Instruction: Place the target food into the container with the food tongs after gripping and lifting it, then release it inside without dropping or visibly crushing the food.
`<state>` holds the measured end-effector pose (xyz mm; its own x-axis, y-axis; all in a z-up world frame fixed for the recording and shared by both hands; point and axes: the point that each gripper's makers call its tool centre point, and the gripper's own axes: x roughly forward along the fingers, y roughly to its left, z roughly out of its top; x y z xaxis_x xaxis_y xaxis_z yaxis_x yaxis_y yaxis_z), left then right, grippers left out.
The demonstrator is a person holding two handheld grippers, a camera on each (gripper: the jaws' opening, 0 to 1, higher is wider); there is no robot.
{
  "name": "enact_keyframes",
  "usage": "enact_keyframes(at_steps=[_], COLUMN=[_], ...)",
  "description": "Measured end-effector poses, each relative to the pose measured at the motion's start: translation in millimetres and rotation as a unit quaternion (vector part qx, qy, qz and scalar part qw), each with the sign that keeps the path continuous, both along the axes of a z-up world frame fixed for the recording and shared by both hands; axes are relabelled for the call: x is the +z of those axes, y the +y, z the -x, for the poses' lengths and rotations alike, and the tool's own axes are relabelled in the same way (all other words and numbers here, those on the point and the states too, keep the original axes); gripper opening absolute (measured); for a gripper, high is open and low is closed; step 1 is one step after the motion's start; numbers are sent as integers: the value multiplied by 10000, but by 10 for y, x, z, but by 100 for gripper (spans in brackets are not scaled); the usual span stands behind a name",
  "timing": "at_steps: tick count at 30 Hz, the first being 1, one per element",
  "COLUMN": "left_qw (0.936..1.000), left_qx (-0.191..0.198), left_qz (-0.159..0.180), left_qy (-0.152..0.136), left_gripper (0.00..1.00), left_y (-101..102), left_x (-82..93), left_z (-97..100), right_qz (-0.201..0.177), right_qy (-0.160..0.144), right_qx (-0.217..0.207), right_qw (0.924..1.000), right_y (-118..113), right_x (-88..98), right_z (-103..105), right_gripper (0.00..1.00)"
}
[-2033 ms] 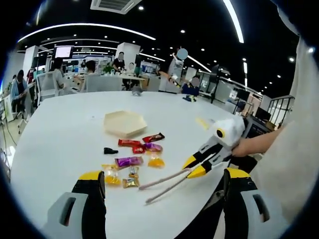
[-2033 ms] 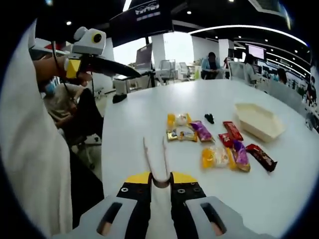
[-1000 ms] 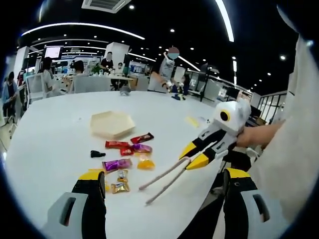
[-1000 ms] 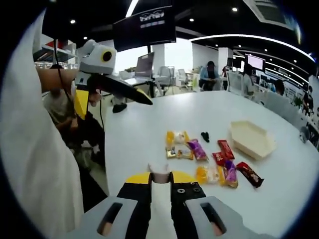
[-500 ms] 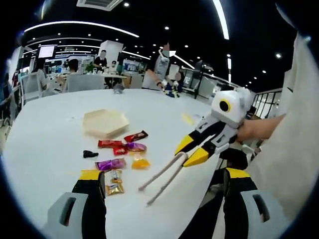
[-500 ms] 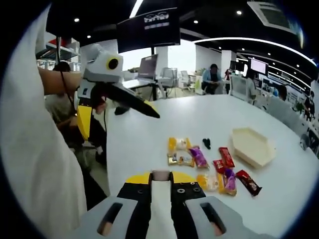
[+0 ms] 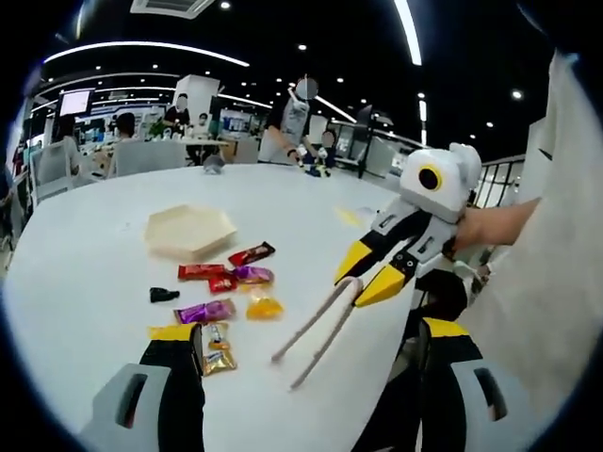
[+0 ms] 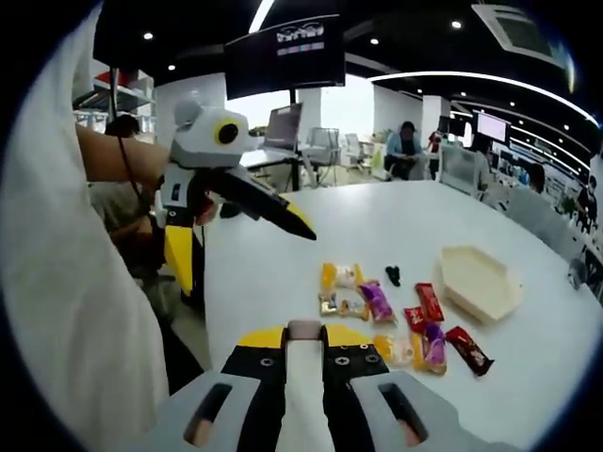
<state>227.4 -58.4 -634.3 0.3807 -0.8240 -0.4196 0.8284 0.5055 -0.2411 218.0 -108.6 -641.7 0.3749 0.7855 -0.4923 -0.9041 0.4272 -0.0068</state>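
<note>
In the left gripper view, found the left gripper (image 7: 311,331) spread wide with nothing in it, raised over the near edge of the table (image 7: 85,282). Judged it kept idle, out of the working path. Saw the right gripper (image 7: 363,279) come in from the right, clamped on the joined end of the tongs (image 7: 316,318), so that the two pale arms pointed down and forward at the sweets (image 7: 226,287). Noted the arms parted at their tips and empty, off the table and short of any wrapper. Counted the sweets all on the table, in a loose cluster just before the container (image 7: 188,231), which sat empty beyond them; could not tell which piece was the target. Spotted a small black thing (image 7: 163,295) beside the cluster.

In the right gripper view, found the right gripper (image 8: 303,339) closed on the tongs (image 8: 303,330), seen end-on and much foreshortened. Saw the left gripper (image 8: 245,257) held up at the left, gaping. Placed the sweets (image 8: 377,303) ahead and a little right, the container (image 8: 479,278) further right. Judged the grip-and-lift not yet begun.
</note>
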Motion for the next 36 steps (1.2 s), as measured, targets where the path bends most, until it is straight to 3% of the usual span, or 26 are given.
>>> enact_keyframes(at_steps=[12,16,23,25,36], left_qw=[9999,9994,9990,9985,9980], left_qx=[-99,-317,-435,-544,-624], left_qz=[89,112,58,-68,-42], left_qy=[-39,-5,12,-70,-98], left_gripper=[91,80,81,81,79], left_y=[-97,-166,-275,-313,-383], left_x=[-28,-38,-81,-97,-69], left_z=[-9,68,85,110,146], right_qz=[-20,-20,-104,-63,111], right_qy=[9,-4,-19,-71,-110], right_qx=[26,53,113,153,265], right_qw=[10000,10000,9999,9998,9995], right_y=[-7,4,36,36,19], right_x=[49,73,141,161,145], right_z=[10,14,35,36,93], right_gripper=[12,12,12,12,12])
